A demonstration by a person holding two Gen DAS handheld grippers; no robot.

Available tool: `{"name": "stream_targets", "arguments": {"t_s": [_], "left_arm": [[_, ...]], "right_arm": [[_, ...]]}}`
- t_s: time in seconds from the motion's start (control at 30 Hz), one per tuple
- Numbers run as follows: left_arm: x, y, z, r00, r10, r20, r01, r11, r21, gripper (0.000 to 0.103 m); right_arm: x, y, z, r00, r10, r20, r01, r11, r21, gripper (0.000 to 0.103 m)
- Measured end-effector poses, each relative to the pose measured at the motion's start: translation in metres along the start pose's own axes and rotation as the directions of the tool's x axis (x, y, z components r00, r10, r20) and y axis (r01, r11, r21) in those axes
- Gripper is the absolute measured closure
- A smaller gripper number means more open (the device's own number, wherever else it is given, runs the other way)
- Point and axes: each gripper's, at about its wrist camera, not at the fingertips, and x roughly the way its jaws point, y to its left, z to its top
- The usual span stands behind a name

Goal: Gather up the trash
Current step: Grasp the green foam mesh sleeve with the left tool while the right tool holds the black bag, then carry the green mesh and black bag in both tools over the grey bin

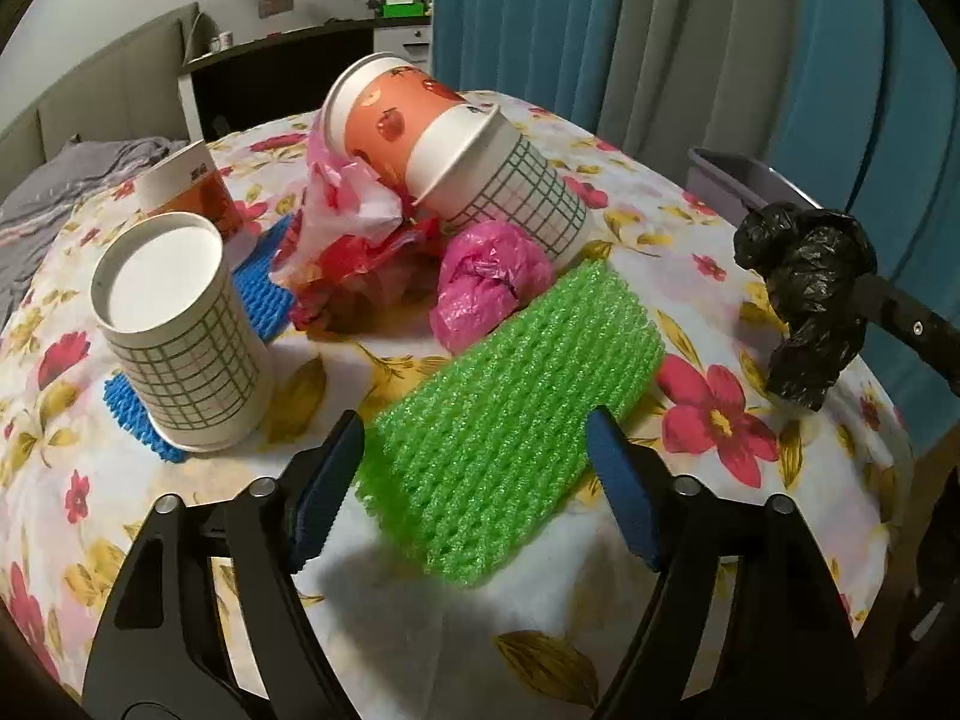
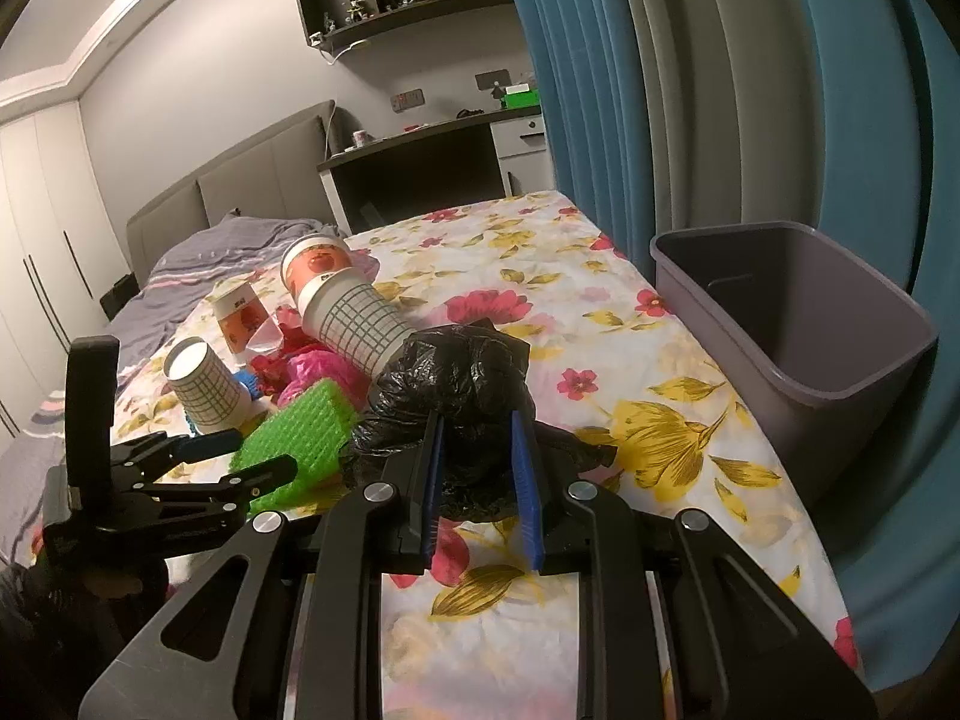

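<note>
Floral tablecloth (image 2: 600, 324) covers the table, with one grey bin (image 2: 798, 324) standing at its far right edge, against the blue curtain (image 2: 690, 90). Four paper cups show: two with a green grid pattern, one upside down (image 1: 180, 330) on a blue foam net (image 1: 129, 405), one on its side (image 1: 510, 186) with an orange apple-print cup (image 1: 384, 114) nested into it, plus a fourth orange cup (image 1: 183, 186) behind. One green foam net (image 1: 510, 414) lies flat near the middle, partly between the spread fingers of the left gripper (image 1: 474, 486), which holds nothing. One crumpled pink bag (image 1: 486, 282) sits just beside its far end, near red and pale plastic wrappers (image 1: 354, 222). One black plastic bag (image 2: 456, 384), crinkled and glossy, balled up, is clamped between the blue pads of the right gripper (image 2: 477, 480), above the cloth, left of the bin.
</note>
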Motion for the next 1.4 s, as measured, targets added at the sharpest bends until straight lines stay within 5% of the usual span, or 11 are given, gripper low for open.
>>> {"name": "stream_targets", "arguments": {"t_s": [0.17, 0.27, 0.9, 1.1, 1.4], "left_arm": [[0.001, -0.001, -0.001, 1.0, 0.013, -0.012, -0.013, 1.0, 0.014, 0.078], [-0.003, 0.0, -0.005, 1.0, 0.01, 0.002, -0.01, 1.0, 0.006, 0.091], [-0.08, -0.021, 0.029, 0.968, -0.036, 0.247, 0.057, 0.995, -0.079, 0.093], [-0.07, -0.068, 0.065, 0.957, -0.112, 0.269, 0.122, 0.992, -0.021, 0.093], [-0.025, -0.166, 0.128, 0.925, -0.286, 0.249, 0.27, 0.958, 0.098, 0.093]], "right_arm": [[0.001, -0.002, 0.0, 1.0, -0.001, -0.003, 0.001, 1.0, 0.009, 0.08], [0.002, -0.002, 0.0, 1.0, -0.002, -0.005, 0.002, 1.0, 0.01, 0.08], [-0.018, -0.02, 0.011, 0.998, -0.026, 0.049, 0.025, 1.0, 0.019, 0.08], [-0.033, -0.046, 0.03, 0.99, -0.088, 0.107, 0.087, 0.996, 0.019, 0.08], [-0.043, -0.119, 0.063, 0.944, -0.271, 0.19, 0.263, 0.962, 0.068, 0.08]]}}
